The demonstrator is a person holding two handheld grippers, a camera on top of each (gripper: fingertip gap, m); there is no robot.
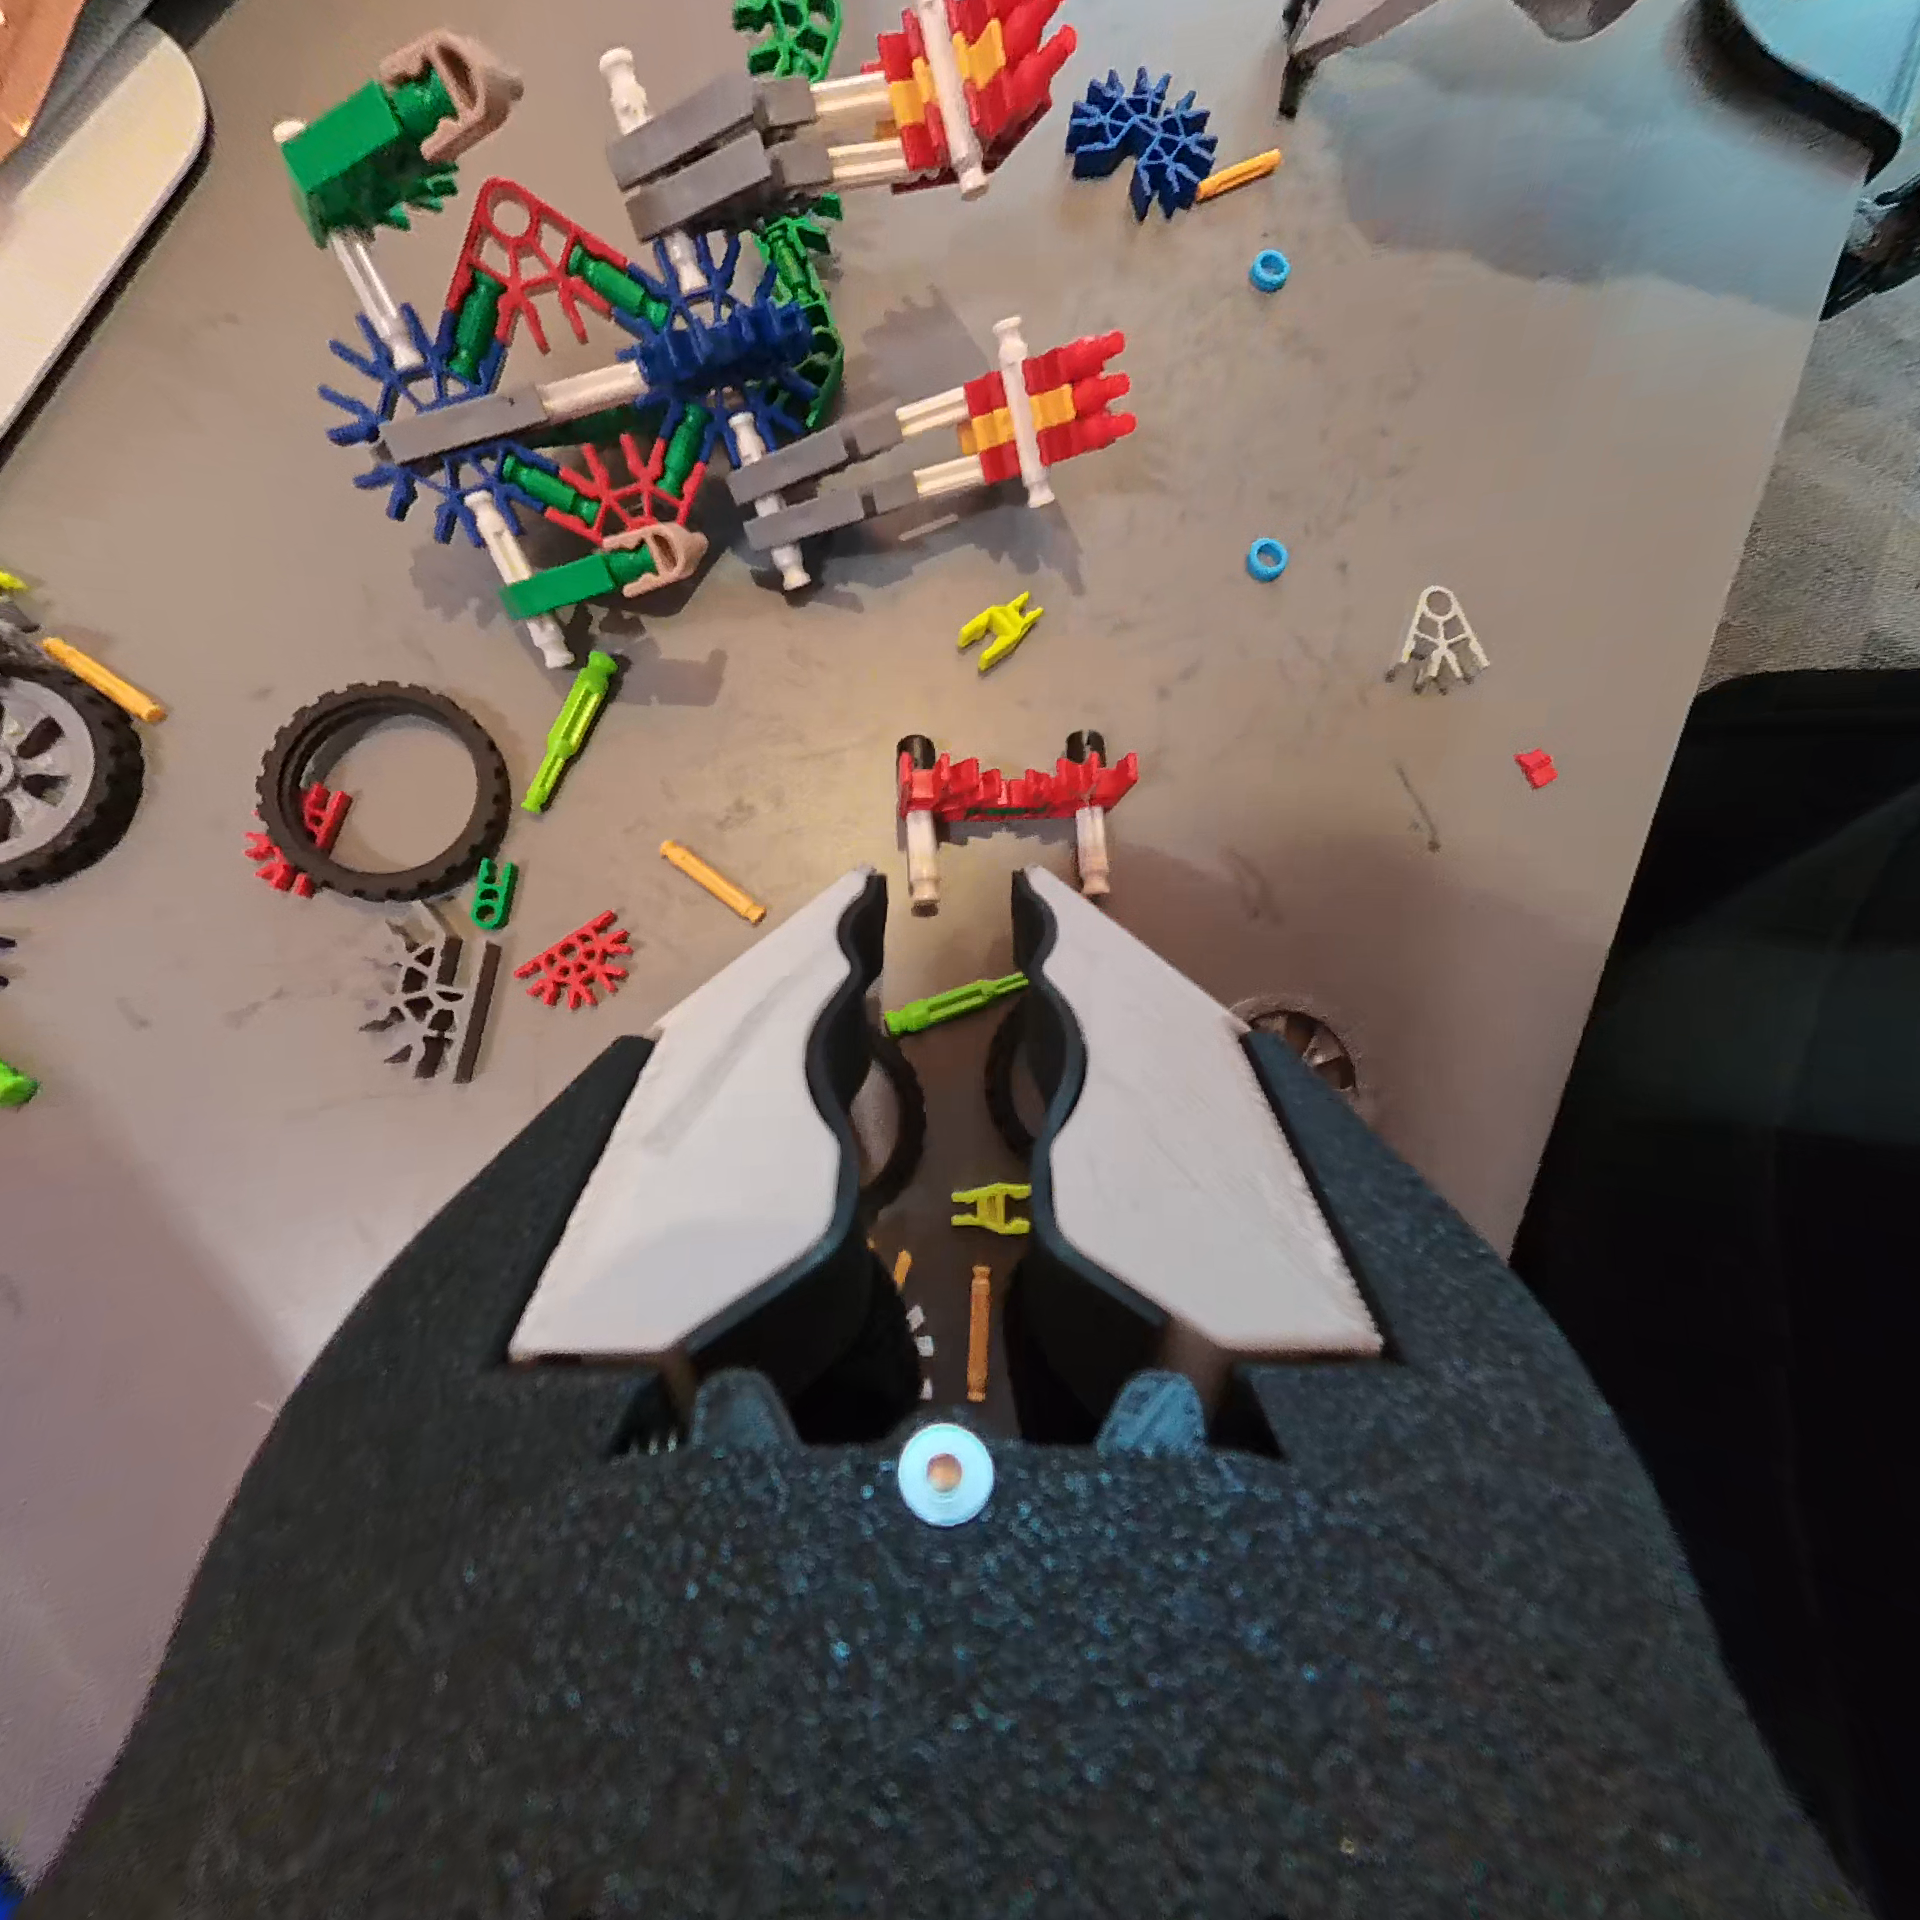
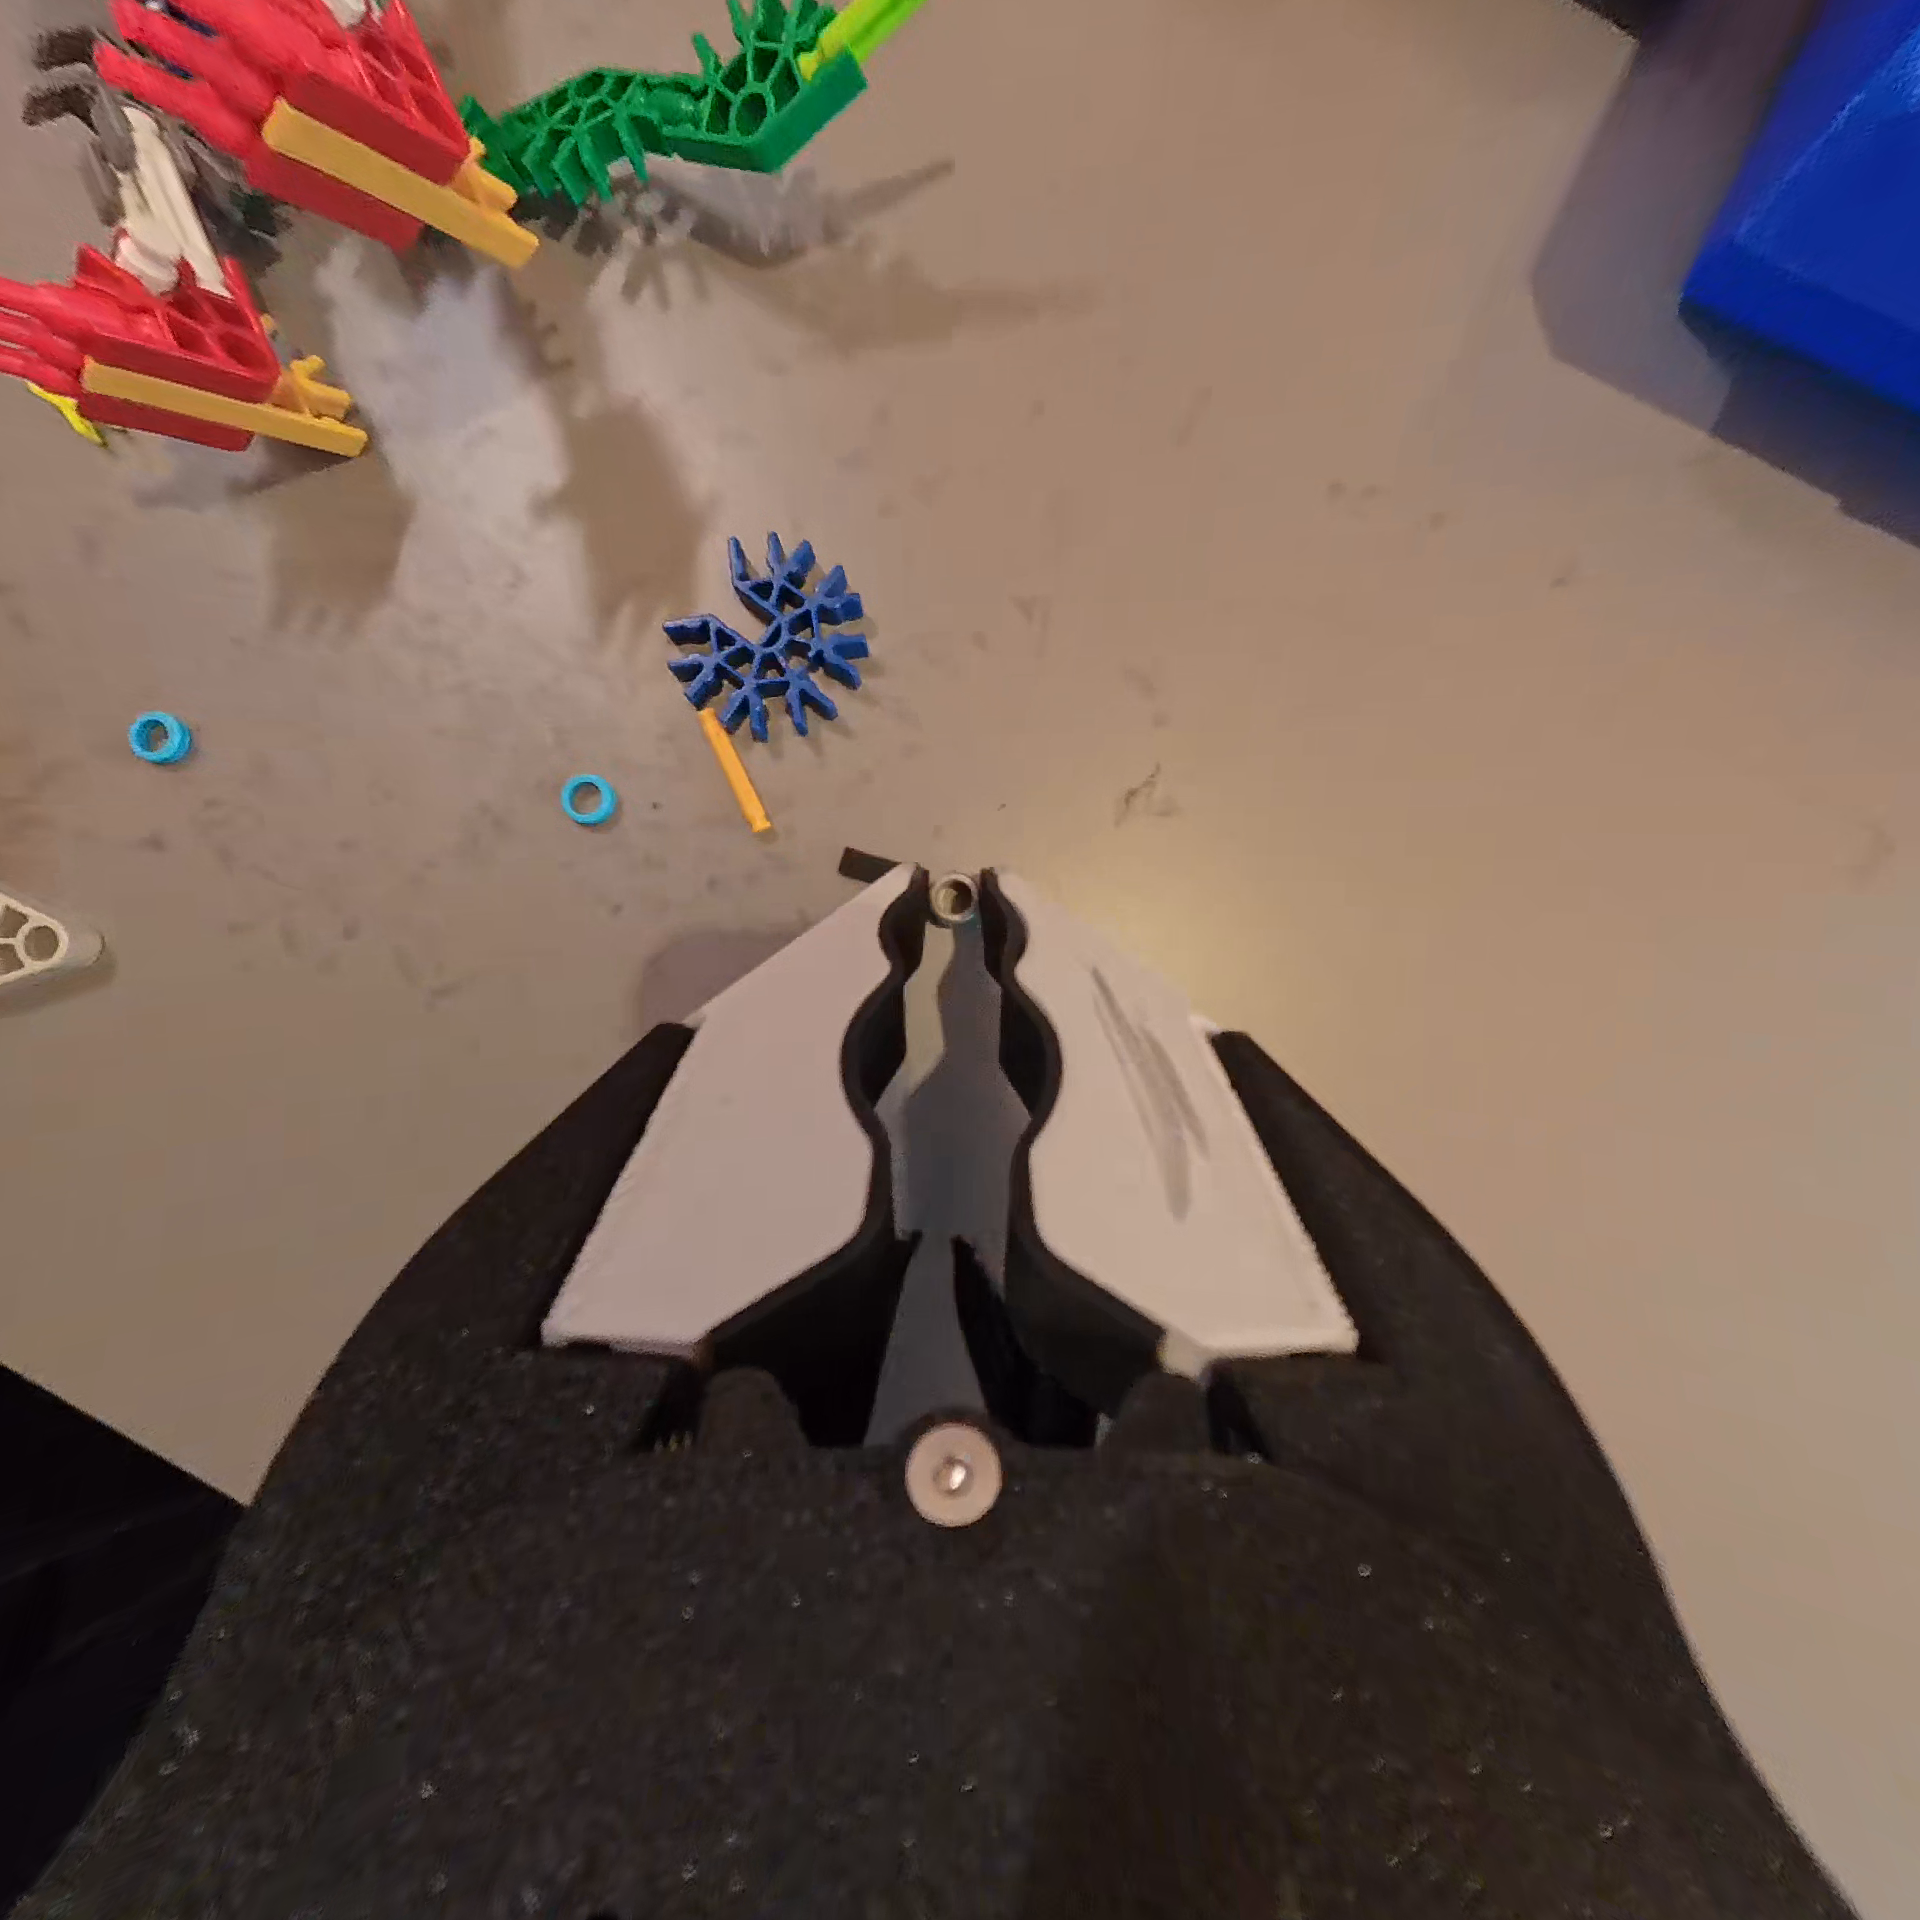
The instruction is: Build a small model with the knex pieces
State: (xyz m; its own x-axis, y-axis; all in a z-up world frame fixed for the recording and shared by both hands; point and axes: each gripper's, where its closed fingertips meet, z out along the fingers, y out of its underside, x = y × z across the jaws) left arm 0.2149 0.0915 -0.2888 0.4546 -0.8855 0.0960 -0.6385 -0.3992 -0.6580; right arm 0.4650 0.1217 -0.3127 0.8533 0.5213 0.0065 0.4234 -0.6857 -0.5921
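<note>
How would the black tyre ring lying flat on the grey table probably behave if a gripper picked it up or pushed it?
The black tyre ring looks like hollow rubber, so it would probably flex when squeezed. Its knobbly tread should grip rather than slip. Lying flat it likely slides when pushed, dragging the small red connector inside it; on edge it could roll. The left gripper hangs open, clear of it.

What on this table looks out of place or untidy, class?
Loose building pieces lie scattered over the grey table: a black tyre off any wheel, two blue rings apart. The right gripper pinches a small grey ring.
</note>
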